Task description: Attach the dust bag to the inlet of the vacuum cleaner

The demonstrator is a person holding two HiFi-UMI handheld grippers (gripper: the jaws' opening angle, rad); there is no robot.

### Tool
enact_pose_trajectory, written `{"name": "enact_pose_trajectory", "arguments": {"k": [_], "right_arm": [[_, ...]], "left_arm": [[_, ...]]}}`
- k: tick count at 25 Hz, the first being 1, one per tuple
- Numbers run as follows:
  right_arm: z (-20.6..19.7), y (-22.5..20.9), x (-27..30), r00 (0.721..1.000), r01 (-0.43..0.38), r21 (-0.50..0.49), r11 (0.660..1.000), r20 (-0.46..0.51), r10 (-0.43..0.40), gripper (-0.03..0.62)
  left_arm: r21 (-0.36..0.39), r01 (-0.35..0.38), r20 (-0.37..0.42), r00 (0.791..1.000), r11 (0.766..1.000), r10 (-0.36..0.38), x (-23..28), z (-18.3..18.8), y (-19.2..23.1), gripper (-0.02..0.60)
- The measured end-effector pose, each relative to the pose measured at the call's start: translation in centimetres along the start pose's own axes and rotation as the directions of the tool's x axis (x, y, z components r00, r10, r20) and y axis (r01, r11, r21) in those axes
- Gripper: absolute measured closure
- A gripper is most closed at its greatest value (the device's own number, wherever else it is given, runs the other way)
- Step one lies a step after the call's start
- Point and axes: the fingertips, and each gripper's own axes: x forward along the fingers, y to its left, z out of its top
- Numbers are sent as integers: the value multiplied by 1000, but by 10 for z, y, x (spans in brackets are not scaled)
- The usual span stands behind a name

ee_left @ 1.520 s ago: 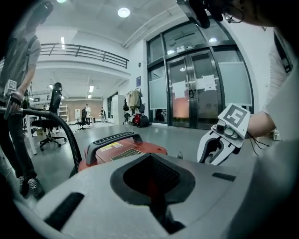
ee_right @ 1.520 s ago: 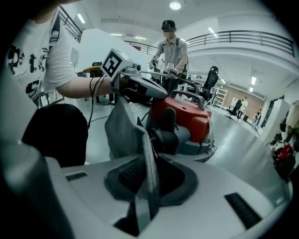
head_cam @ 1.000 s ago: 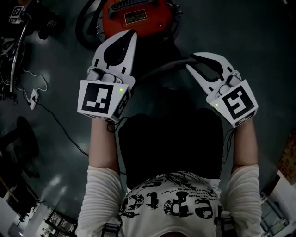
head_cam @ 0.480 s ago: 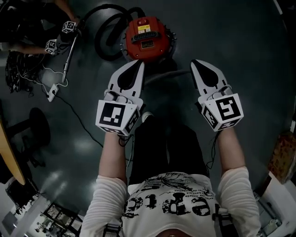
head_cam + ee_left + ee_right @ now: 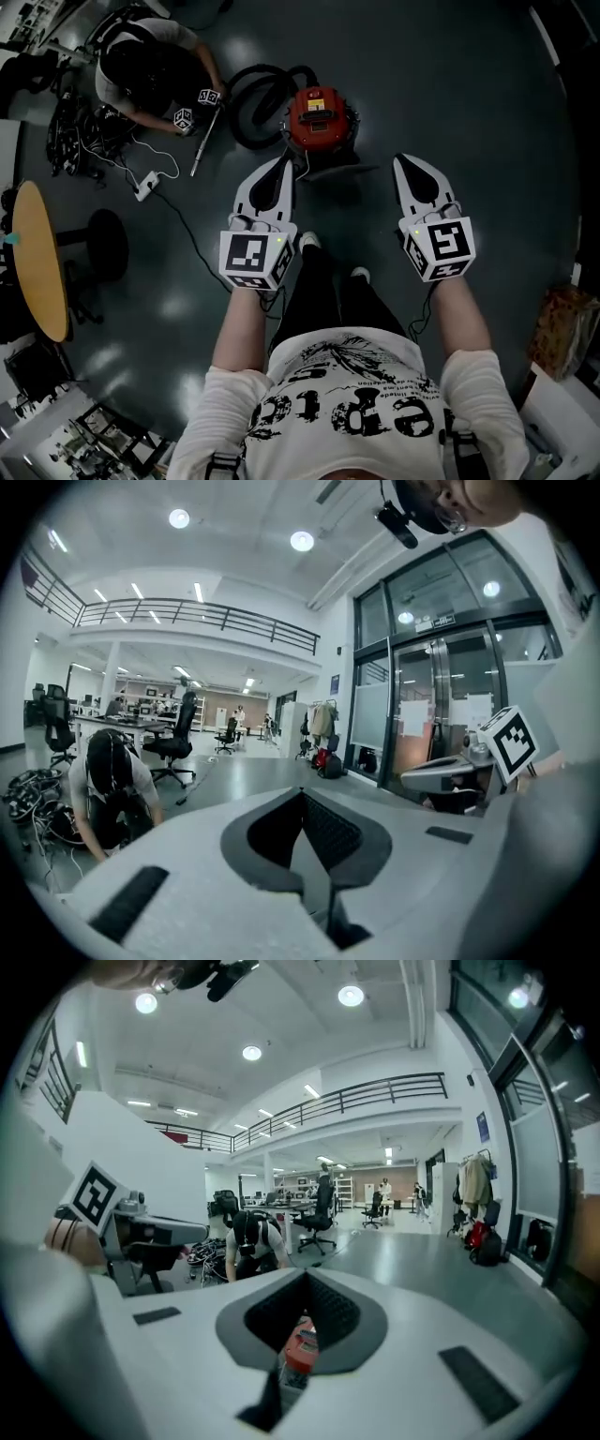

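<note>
The red vacuum cleaner (image 5: 319, 114) stands on the dark floor ahead of my feet, with its black hose (image 5: 251, 92) looped to its left. No dust bag shows in any view. My left gripper (image 5: 284, 163) is held out at waist height, shut and empty, pointing towards the vacuum from well short of it. My right gripper (image 5: 404, 161) is level with it on the right, also shut and empty. In the right gripper view the vacuum cleaner (image 5: 300, 1342) shows through the gap behind the shut jaws of the right gripper (image 5: 305, 1275). The left gripper (image 5: 302, 791) faces the hall.
Another person (image 5: 150, 66) crouches at the upper left among cables, holding marker-cube grippers (image 5: 192, 111) and a tube. A power strip (image 5: 145, 185) and its cord lie on the floor. A round wooden table (image 5: 37, 258) and a stool (image 5: 103, 246) stand at the left.
The view has risen and pulled back: the vacuum now looks smaller and farther away. Both grippers stay shut and have drawn away from it, side by side.
</note>
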Motion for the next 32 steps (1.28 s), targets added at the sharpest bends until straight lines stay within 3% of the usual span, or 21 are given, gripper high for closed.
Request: {"name": "enact_pose_trajectory", "arguments": {"k": [5,14,32], "right_arm": [[39,20,-47,1000,7,-9,1000,14,-7,592],[41,53,-96,1000,-28,2,1000,3,28,592],[32,86,-103,998,-55,10,998,-1,55,592]], "left_arm": [[-25,-38,30,999,999,38,-54,40,-24,578],[-88,-43,43,998,995,47,-116,40,-57,578],[-107,-80,55,995,991,86,-144,31,-52,578]]}}
